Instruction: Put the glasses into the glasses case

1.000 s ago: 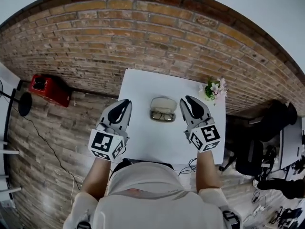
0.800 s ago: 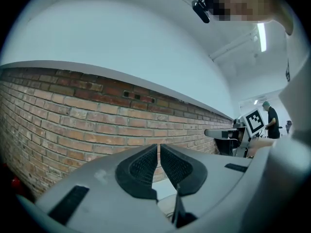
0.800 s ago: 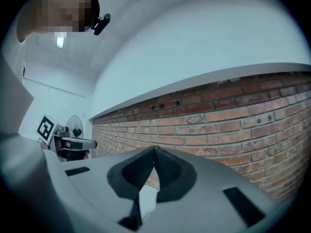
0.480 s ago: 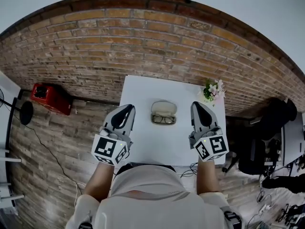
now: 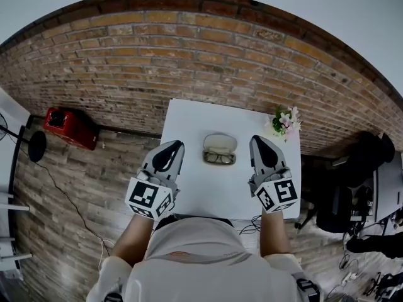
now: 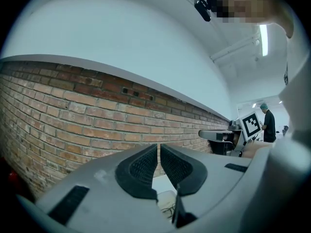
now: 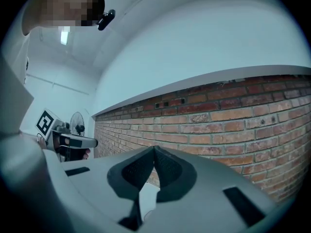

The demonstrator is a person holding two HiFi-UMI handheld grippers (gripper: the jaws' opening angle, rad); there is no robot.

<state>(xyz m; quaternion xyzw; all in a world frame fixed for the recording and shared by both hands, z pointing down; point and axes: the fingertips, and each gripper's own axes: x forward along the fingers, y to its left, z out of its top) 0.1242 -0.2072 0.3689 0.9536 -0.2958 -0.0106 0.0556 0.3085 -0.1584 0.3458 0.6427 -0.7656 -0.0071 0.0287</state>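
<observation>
On the white table lies a beige glasses case, open, with the dark-framed glasses right against its near side; whether they rest inside it I cannot tell. My left gripper hovers left of the case, its jaws together on nothing. My right gripper hovers right of the case, also shut and empty. In the left gripper view the pads nearly touch, and the case shows low between them. In the right gripper view the jaws of that gripper meet at the tip.
A small pot of pink and white flowers stands at the table's back right corner. A brick wall rises behind the table. A red box sits on the floor at left. Dark equipment crowds the right.
My right gripper has shifted a little to the right, away from the case, and risen slightly. The left gripper has stayed about where it was. Case and glasses have not moved.
</observation>
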